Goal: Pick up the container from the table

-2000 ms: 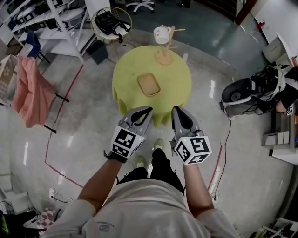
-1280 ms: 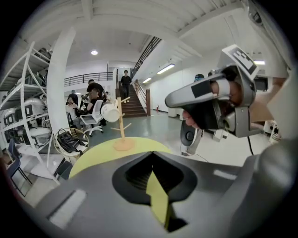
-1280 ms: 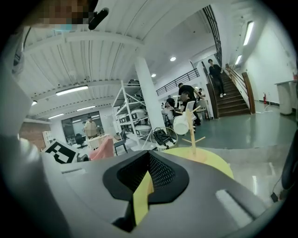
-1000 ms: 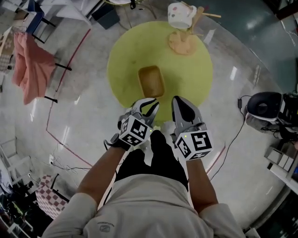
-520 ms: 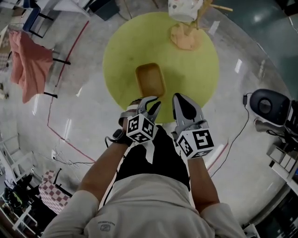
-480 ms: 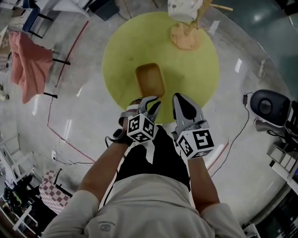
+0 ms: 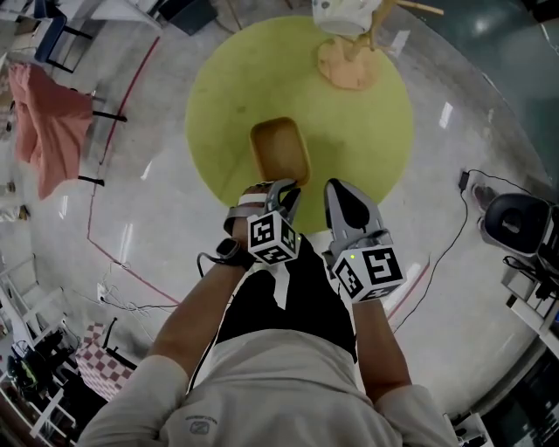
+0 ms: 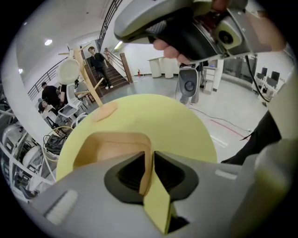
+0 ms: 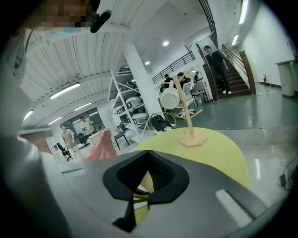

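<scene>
A tan rectangular container (image 7: 279,150) lies on the round yellow table (image 7: 367,131), toward its near side. My left gripper (image 7: 286,190) is at the container's near right corner. In the left gripper view the container (image 8: 109,144) fills the middle, and its right wall runs into the narrow slit between the jaws of the left gripper (image 8: 147,163): one jaw inside, one outside, closed on the wall. The container still rests on the cloth. Just right of it, my right gripper (image 7: 342,196) hovers at the table's near edge, shut and holding nothing; the right gripper (image 9: 148,158) shows its jaws meeting.
A wooden mug tree (image 7: 351,63) with a white mug (image 7: 339,12) stands at the table's far side. A pink cloth on a rack (image 7: 48,122) is at the left. A black device (image 7: 515,218) and a cable lie on the floor at the right. People (image 8: 98,60) stand by the stairs.
The table has come closer in view. My left gripper has rolled and moved forward onto the container's near right corner. The right gripper has kept its place beside it.
</scene>
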Motion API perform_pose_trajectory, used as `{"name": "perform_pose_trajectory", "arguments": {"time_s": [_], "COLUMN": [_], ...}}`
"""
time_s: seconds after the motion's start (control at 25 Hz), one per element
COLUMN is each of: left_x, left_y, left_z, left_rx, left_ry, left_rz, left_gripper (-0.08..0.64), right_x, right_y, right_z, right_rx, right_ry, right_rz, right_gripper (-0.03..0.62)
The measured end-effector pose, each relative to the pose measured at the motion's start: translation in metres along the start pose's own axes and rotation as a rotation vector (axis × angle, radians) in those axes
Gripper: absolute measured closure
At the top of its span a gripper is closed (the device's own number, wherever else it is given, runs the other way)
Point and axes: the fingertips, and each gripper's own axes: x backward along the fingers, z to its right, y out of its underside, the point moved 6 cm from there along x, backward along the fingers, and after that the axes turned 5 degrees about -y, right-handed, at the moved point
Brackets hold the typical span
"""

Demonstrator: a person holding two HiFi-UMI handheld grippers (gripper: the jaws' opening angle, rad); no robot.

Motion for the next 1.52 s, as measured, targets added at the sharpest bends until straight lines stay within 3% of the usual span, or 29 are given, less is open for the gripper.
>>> {"name": "perform_pose_trajectory", "arguments": {"time_s": [0.2, 0.64, 1.12, 1.52], "left_x": [-0.003, 0.014, 0.083, 0.151], "left_y": [0.001, -0.004, -0.022, -0.037], "left_z": [-0.001, -0.01, -0.015, -0.014], "left_rx": [-0.021, -0.025, -0.067, -0.068], "left_ry": [-0.046, -0.034, -0.028, -0.07], "left_rz": [-0.002, 0.005, 0.041, 0.103], "left_gripper": [0.528, 0.532, 0.532, 0.531], "right_x": [0.001, 0.006, 0.03, 0.059], "right_y": [0.004, 0.002, -0.007, -0.024], "right_z": [0.0, -0.004, -0.037, -0.079], "right_rx": [-0.001, -0.002, 0.026, 0.071], "right_ry": [0.006, 0.017, 0.043, 0.061], "right_rz": [-0.005, -0.005, 0.026, 0.082], "right_gripper": [0.583, 0.583, 0.583, 0.583]}}
